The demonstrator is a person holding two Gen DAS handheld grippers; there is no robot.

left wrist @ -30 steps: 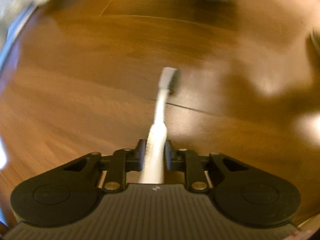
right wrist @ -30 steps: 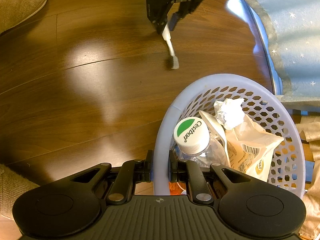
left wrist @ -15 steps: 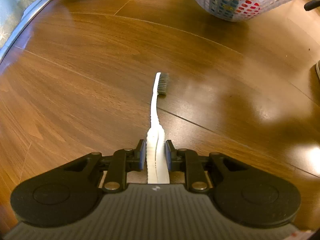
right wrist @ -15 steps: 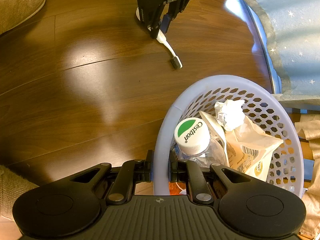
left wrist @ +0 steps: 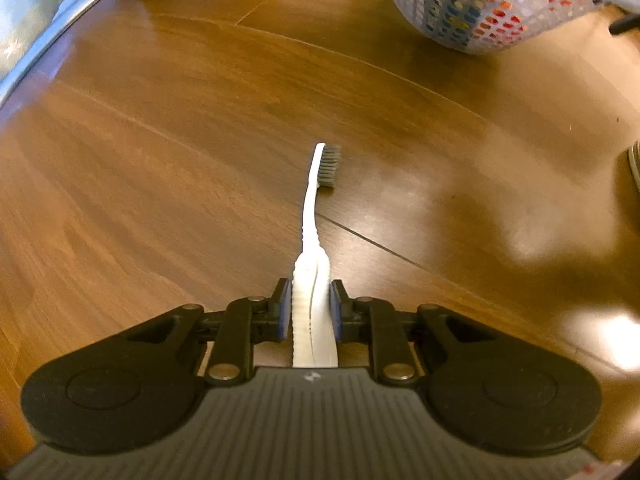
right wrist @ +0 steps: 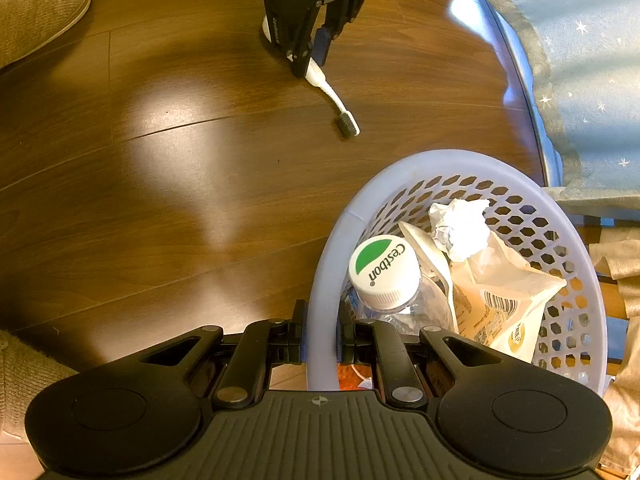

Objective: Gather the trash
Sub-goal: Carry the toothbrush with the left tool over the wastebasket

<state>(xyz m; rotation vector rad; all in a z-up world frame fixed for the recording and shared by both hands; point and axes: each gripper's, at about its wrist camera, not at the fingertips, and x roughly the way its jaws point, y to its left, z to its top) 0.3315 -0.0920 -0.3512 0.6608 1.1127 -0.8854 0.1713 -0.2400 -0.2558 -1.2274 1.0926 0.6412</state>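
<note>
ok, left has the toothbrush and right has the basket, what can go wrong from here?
1. The left gripper pinches the toothbrush only at its handle end; the long free end with the bristle head could swing or snag the basket rim at the drop.
2. The right gripper holds the basket by one spot on its rim, so it may tilt; the bottle and crumpled paper sit high and could spill.

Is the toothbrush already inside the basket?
No. In the right wrist view the toothbrush is outside the basket, over the wood floor, its handle between the jaws of the left gripper.
</note>
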